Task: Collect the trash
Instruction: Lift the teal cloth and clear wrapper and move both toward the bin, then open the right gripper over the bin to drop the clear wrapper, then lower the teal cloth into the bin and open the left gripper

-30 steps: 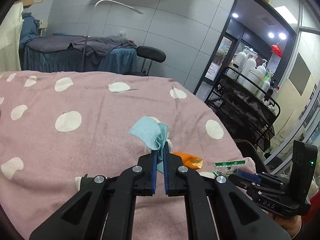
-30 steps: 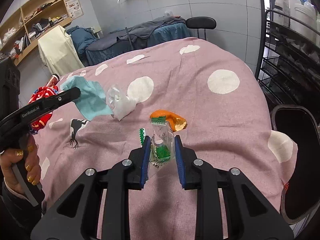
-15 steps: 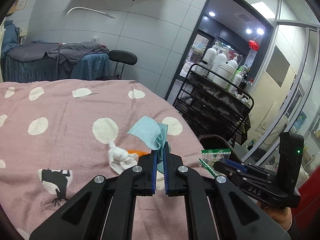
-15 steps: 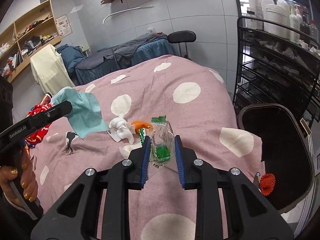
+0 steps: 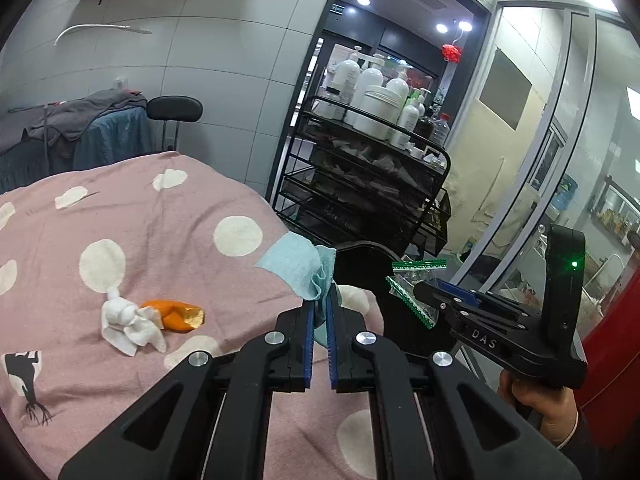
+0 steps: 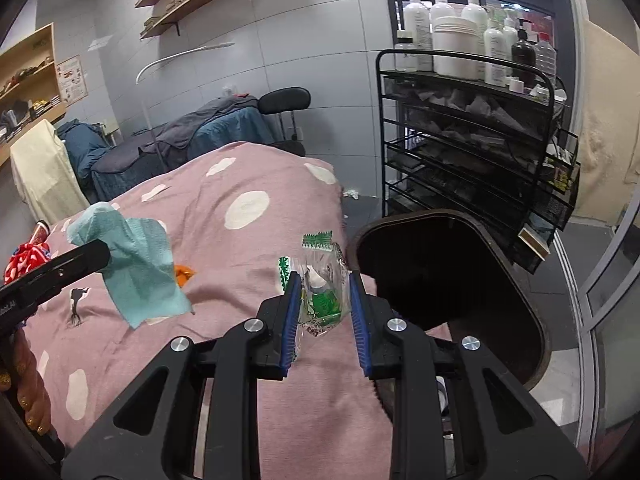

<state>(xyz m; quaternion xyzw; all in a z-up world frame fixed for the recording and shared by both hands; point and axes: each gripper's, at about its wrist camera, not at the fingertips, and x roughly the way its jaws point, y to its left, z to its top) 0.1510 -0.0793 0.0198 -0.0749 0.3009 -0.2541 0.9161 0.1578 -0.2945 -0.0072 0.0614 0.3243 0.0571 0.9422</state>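
Bin: the black trash bin (image 6: pixel 472 276) stands on the floor just beside the bed's corner; its inside reads only as dark, so you cannot tell what lies in it.
Rack: the black wire rack (image 6: pixel 472 152) behind the bin carries white pump bottles on top and crumpled grey packets on its shelves.
Your left gripper (image 5: pixel 319 312): jaws pressed together, pinching the teal tissue (image 6: pixel 140 272), which hangs above the bed.
Your right gripper (image 6: pixel 322 300): jaws part closed, pinching a clear wrapper with green print (image 6: pixel 320 292), held over the bed's edge, near the bin's rim.
Left on the bed: a crumpled white tissue (image 5: pixel 128 320) touching an orange wrapper (image 5: pixel 176 314) on the pink dotted blanket (image 5: pixel 160 232).
Hard to see: in the right view the teal tissue covers most of the orange wrapper; a red patterned item (image 6: pixel 24 260) at the left edge is cut off.
Around: a black stool (image 6: pixel 284 102) and a draped massage bed (image 6: pixel 180 136) stand beyond.
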